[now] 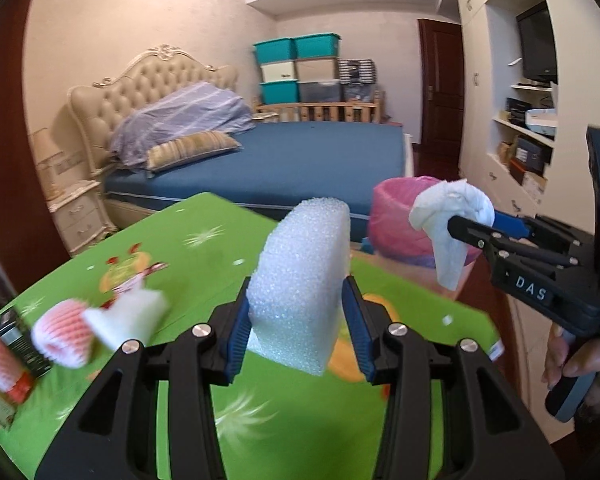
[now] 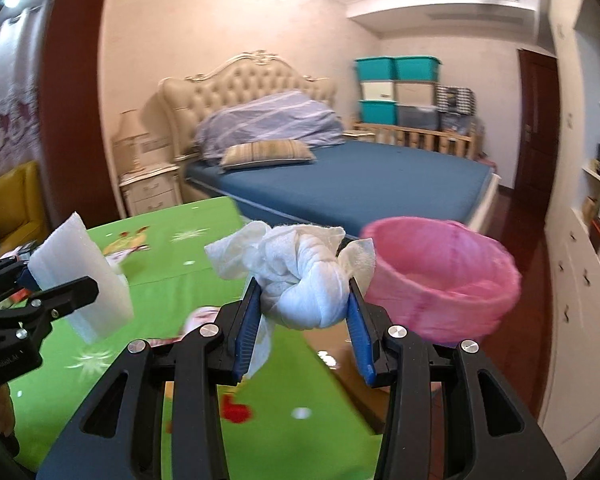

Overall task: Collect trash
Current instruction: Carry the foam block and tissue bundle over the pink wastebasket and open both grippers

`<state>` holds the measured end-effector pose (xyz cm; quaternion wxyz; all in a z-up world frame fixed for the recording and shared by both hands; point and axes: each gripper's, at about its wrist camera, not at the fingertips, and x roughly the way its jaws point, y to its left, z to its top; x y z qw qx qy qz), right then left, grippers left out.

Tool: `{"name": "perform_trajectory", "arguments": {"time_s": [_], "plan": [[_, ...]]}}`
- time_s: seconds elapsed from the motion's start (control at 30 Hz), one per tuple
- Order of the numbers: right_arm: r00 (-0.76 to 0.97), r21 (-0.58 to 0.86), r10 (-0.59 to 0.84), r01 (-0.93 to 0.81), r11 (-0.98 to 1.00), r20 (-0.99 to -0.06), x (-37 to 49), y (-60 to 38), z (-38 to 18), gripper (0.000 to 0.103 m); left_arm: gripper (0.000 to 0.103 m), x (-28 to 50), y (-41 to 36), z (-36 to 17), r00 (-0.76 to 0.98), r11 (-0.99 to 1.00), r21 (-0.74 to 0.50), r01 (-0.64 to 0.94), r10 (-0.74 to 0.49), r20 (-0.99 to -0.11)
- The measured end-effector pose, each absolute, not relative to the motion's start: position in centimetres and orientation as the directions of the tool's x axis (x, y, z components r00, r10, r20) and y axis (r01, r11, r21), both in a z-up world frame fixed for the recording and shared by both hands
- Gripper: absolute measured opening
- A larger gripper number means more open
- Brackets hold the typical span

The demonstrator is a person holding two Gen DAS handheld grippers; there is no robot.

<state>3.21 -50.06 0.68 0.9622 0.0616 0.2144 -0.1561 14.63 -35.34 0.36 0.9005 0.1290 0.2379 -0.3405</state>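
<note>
My left gripper [image 1: 298, 320] is shut on a white foam block [image 1: 300, 276] and holds it above the green table [image 1: 204, 252]. The block also shows in the right wrist view [image 2: 84, 276]. My right gripper [image 2: 304, 308] is shut on a crumpled white tissue wad [image 2: 300, 276], held above the table's right edge, close to the pink-lined trash bin [image 2: 444, 280]. In the left wrist view the tissue wad [image 1: 452, 220] hangs in front of the bin [image 1: 400, 220]. More trash lies on the table at the left: a pink foam net [image 1: 62, 332] and a white foam piece [image 1: 128, 320].
A small dark box [image 1: 20, 344] and other packaging lie at the table's left edge. A blue bed [image 1: 292, 160] stands behind the table, with a nightstand [image 1: 80, 216] at its left. White cabinets and shelves [image 1: 520, 140] line the right wall.
</note>
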Motion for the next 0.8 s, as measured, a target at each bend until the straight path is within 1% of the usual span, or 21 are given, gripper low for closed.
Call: {"name": "perform_trajectory", "arguments": {"time_s": [0.17, 0.33, 0.43, 0.6, 0.73, 0.8], "plan": [[0.839, 0.056, -0.353, 0.410, 0.910, -0.414, 1.9, -54.4, 0.9, 0.040, 0.043, 15.7, -40.9, 1.4, 0.595, 0.676, 0.061, 0.734, -0.598, -0.538], [0.813, 0.062, -0.407, 0.471, 0.880, -0.416, 2.3, -59.4, 1.4, 0.040, 0.043, 17.2, -46.9, 2.8, 0.511, 0.619, -0.008, 0.786, -0.656, -0.556], [0.798, 0.059, -0.424, 0.493, 0.868, -0.429, 2.9, -62.0, 1.3, 0.040, 0.043, 17.6, -51.5, 3.5, 0.486, 0.572, 0.010, 0.820, -0.686, -0.542], [0.776, 0.070, -0.428, 0.513, 0.855, -0.464, 4.3, -66.3, 0.4, 0.040, 0.043, 19.4, -57.5, 3.8, 0.422, 0.532, -0.040, 0.846, -0.712, -0.561], [0.759, 0.059, -0.432, 0.522, 0.851, -0.487, 5.8, -68.9, -0.4, 0.040, 0.043, 21.9, -61.9, 2.9, 0.355, 0.526, -0.139, 0.839, -0.723, -0.593], [0.754, 0.056, -0.433, 0.525, 0.849, -0.493, 6.5, -70.3, -0.8, 0.040, 0.043, 23.1, -63.6, 2.5, 0.341, 0.533, -0.168, 0.829, -0.721, -0.604]]}}
